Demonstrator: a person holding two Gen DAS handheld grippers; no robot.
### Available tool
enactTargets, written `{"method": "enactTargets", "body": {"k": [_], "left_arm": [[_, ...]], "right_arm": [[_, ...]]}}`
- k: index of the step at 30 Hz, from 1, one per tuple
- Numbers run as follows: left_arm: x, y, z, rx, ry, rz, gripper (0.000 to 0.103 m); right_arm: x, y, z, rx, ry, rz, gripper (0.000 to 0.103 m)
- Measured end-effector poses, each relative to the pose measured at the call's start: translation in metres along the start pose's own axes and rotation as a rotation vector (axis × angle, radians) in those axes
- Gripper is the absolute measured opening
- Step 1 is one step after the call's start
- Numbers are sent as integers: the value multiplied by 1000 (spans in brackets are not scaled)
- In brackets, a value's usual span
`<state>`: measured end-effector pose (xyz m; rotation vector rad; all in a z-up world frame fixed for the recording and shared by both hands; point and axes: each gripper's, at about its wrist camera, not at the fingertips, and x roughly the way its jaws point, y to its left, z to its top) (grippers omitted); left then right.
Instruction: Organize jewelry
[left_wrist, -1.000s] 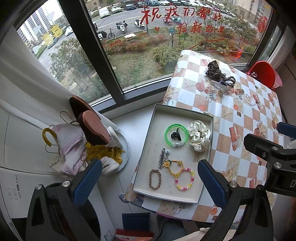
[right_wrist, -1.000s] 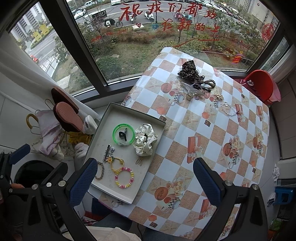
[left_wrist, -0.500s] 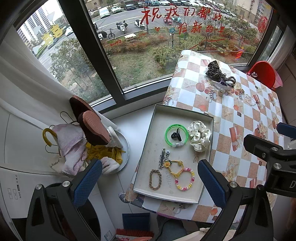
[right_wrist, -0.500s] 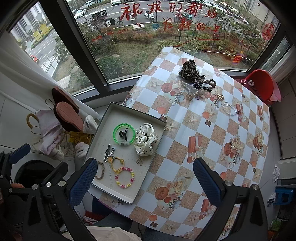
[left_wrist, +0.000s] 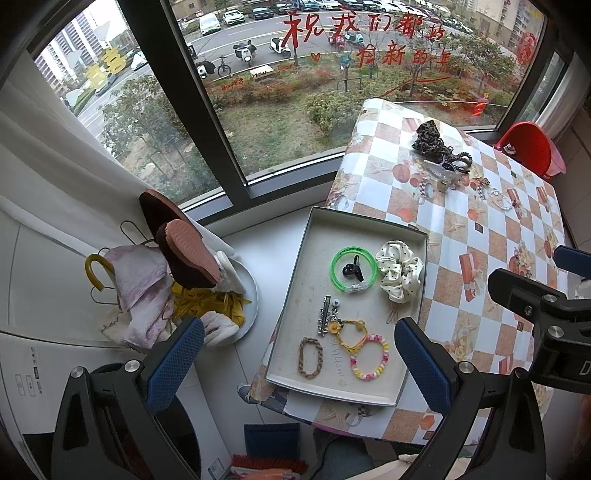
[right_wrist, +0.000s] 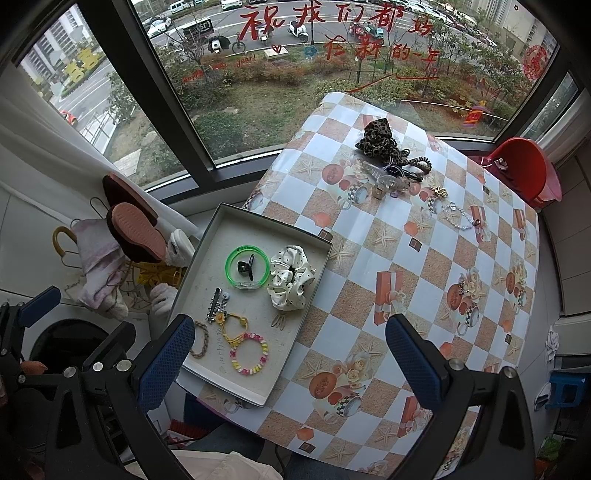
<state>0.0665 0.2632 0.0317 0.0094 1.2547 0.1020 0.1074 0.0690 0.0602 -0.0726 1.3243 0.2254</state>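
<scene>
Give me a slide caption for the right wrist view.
Open right tool above a checkered table; tray holds bracelets and a scrunchie, more accessories lie loose by the window.

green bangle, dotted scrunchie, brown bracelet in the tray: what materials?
Green bangle: looks like translucent plastic, glossy, neon glow at its rim, with a clear block at one point. Dotted scrunchie: cream fabric with black dots, gathered folds with a slight sheen, perhaps satin. Brown bracelet: braided texture, matte; cord or leather, cannot tell which.
</scene>
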Motion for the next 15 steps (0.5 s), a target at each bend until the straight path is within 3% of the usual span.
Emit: {"method": "enactTargets", "body": {"k": [15], "left_arm": [[-1, -1, 7, -8, 5, 12, 103]], "right_arm": [[1, 2, -3, 0, 4, 2, 103]]}}
